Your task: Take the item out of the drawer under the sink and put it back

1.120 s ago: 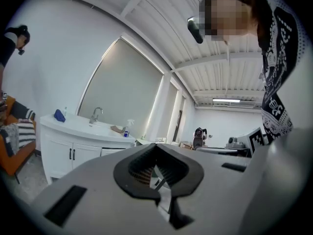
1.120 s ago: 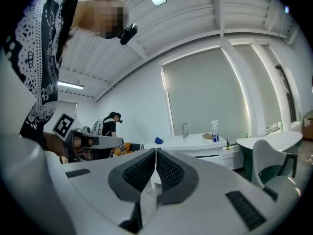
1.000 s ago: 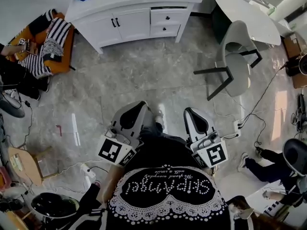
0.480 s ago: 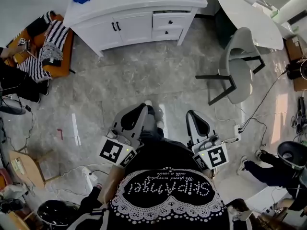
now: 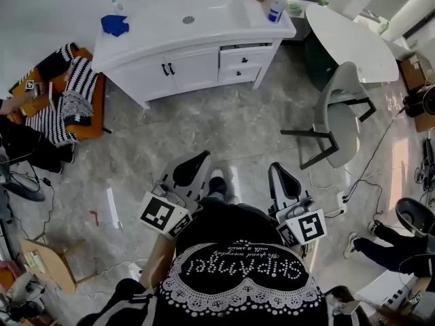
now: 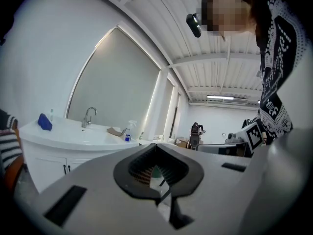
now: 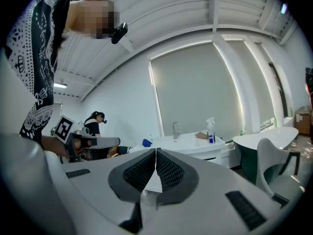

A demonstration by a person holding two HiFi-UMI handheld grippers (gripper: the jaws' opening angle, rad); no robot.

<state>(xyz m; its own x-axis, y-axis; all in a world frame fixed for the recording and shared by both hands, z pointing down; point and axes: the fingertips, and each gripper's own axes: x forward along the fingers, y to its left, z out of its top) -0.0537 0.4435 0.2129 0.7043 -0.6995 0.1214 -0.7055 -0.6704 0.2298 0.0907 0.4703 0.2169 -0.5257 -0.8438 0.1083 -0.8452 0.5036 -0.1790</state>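
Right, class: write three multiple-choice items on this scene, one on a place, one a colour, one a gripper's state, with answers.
1. Where does the spray bottle stand? A on the vanity counter, B on the floor, C on the round table.
2. The cloth on the counter is: A red, B blue, C green.
3. On the right gripper the fingers are: A wide apart, B shut on the cloth, C shut, empty.
Answers: 1 A, it stands at the counter's right end; 2 B, blue against the white top; 3 C, its own view shows them meeting, nothing between.

place: staged lab room | cues: sink vanity [image 5: 192,68], white table [image 5: 350,32], chair [image 5: 342,121]
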